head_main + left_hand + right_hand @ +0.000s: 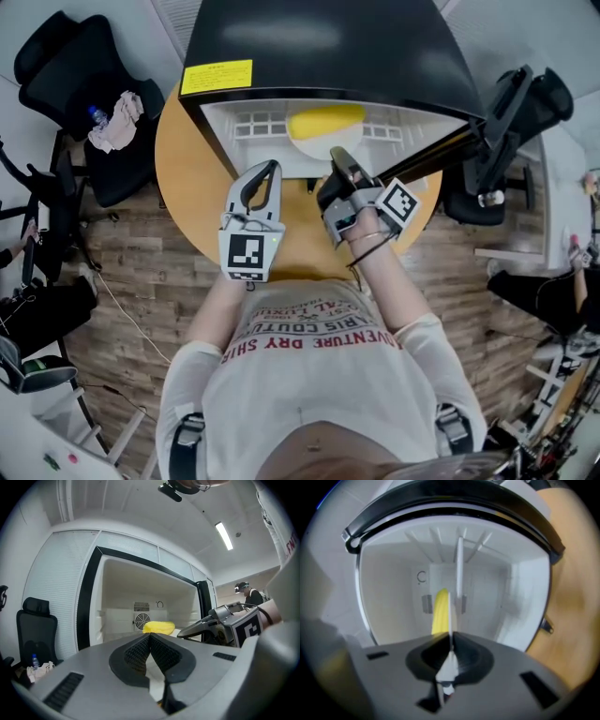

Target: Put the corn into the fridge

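Observation:
The yellow corn [323, 123] lies inside the open white compartment of a small black fridge [328, 56] that stands on a round wooden table [197, 202]. In the left gripper view the corn [158, 627] rests on the fridge floor in front of a round fan grille. The rolled right gripper view shows the corn [439, 610] straight ahead. My left gripper [266, 174] is shut and empty, just outside the opening. My right gripper [339, 161] is shut with nothing in it, its tips at the fridge's front edge, short of the corn. The left gripper view also catches the right gripper [225, 623] beside it.
The fridge door [450, 145] stands open to the right. A black office chair [84, 84] with a bottle and a cloth [117, 122] on it stands at the left, another chair [520, 117] at the right. A person [244, 588] stands far off.

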Action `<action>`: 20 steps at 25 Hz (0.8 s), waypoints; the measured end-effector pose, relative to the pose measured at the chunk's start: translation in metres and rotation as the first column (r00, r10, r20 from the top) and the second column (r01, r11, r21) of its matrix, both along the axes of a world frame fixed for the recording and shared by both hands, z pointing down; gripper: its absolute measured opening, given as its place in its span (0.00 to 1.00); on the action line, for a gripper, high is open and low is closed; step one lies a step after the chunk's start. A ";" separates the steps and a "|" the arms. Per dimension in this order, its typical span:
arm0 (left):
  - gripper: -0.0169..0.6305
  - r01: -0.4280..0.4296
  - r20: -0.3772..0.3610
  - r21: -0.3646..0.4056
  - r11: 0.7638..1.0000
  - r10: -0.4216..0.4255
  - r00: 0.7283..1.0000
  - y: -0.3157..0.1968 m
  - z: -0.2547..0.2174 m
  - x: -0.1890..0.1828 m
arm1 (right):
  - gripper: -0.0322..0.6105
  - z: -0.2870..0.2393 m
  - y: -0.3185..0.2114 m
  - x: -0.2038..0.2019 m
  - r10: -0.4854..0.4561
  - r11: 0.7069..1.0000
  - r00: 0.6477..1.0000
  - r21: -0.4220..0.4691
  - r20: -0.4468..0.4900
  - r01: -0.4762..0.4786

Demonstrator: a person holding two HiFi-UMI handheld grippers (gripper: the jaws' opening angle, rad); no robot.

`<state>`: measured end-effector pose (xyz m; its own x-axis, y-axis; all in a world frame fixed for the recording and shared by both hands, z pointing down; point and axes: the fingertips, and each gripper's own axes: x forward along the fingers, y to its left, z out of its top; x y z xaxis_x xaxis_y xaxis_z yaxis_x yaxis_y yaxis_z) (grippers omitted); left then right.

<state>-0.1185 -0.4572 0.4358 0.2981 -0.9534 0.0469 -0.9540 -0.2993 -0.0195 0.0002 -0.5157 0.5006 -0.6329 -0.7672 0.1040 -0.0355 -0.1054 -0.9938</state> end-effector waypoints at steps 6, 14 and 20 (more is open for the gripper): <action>0.07 0.009 -0.014 -0.023 1.000 -0.010 1.000 -0.007 0.011 -0.006 | 0.11 0.003 -0.013 -0.007 0.020 1.000 1.000 -0.016 0.004 -0.020; 0.07 0.001 -0.009 -0.028 1.000 -0.001 1.000 -0.003 0.014 -0.001 | 0.12 -0.001 -0.019 -0.010 0.053 0.999 0.999 -0.008 0.009 -0.053; 0.07 0.001 0.000 -0.032 0.999 -0.001 1.000 -0.009 0.017 -0.006 | 0.13 0.001 -0.025 -0.016 0.086 0.996 0.996 -0.011 0.006 -0.086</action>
